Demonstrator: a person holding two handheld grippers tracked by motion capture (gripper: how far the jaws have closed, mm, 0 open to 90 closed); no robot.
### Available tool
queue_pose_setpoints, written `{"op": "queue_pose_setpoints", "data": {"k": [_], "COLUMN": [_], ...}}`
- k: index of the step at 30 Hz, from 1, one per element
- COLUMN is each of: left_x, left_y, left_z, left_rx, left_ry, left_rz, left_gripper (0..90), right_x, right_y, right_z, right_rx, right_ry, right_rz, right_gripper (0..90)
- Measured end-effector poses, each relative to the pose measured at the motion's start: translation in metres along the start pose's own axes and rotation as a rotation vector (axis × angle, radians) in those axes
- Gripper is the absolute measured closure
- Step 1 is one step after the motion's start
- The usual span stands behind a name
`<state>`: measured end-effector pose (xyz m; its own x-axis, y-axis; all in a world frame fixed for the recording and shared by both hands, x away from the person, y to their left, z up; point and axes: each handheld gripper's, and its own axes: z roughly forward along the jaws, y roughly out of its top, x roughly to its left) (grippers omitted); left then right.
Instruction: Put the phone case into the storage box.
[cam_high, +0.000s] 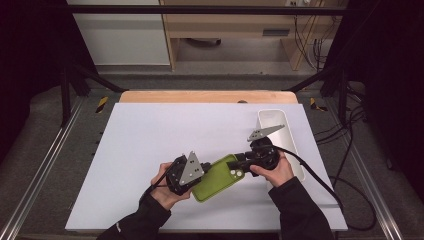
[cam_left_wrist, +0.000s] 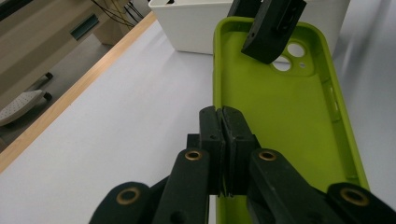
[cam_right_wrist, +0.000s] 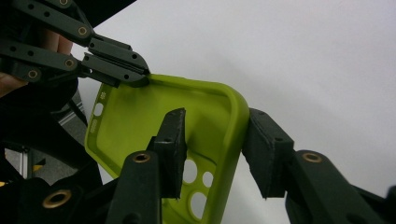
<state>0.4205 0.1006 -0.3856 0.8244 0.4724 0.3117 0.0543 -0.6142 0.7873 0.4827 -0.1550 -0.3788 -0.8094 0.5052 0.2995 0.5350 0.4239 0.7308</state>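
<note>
High view, case pos: green phone case (cam_high: 216, 178) lies lower centre of frame on the white table (cam_high: 150, 135), between the two grippers, open side up
Case long axis: runs from lower left to upper right in high view; camera-hole end up-right, plain end down-left
Left gripper (cam_high: 186, 171): at the case's lower-left end; in left gripper view its jaws are pressed together on the near end wall of the case (cam_left_wrist: 280, 112), so it's holding the case
Right gripper (cam_high: 243, 162): at the upper-right, camera-hole end; in right gripper view the jaws straddle the case's corner wall (cam_right_wrist: 229, 126), one pad inside, one outside w/ a gap showing, so not yet clamped, narrow-to-medium opening
Key relation: wall sits betw the right jaws, nearer the outer pad's side; closing would likely pinch it, my read
Nearer hand: both at the case, left already on it
Tray (cam_high: 290, 131): white, long, upper right of high view, just beyond the right gripper; looks empty as far as can be seen
Counts: 1 case, 1 tray, 2 grippers, 2 hands
Camera holes: 3 visible in right gripper view, lower centre
</note>
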Motion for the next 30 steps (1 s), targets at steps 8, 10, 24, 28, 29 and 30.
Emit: {"op": "queue_pose_setpoints", "data": {"k": [8,10,24,28,29,30], "left_x": [-0.0006,-0.0008,-0.0016,-0.0024,-0.0025,-0.0027], "left_y": [-0.0015,-0.0019,-0.0019,-0.0016,-0.0016,-0.0016], "left_z": [-0.0001,0.0002,0.0014,0.0016,0.0017,0.0019], "left_rx": [0.007,0.011,0.022,0.023,0.024,0.024], "left_ry": [0.002,0.002,0.004,0.004,0.003,0.003], "left_rz": [0.007,0.012,0.031,0.035,0.035,0.036], "left_gripper": [88.0,88.0,88.0,88.0,88.0,87.9], "right_x": [-0.0007,-0.0008,0.0002,0.0007,0.0008,0.0008], "right_y": [0.0004,0.0006,0.0008,0.0006,0.0005,0.0005], "right_z": [-0.0021,-0.0028,-0.0065,-0.0069,-0.0069,-0.0070], "right_rx": [0.003,0.003,0.018,0.025,0.028,0.029], "right_ry": [0.008,0.010,0.011,0.006,0.006,0.006], "right_rz": [0.014,0.019,0.022,0.020,0.021,0.021], "right_gripper": [69.3,71.4,78.3,78.7,78.8,78.9]}}
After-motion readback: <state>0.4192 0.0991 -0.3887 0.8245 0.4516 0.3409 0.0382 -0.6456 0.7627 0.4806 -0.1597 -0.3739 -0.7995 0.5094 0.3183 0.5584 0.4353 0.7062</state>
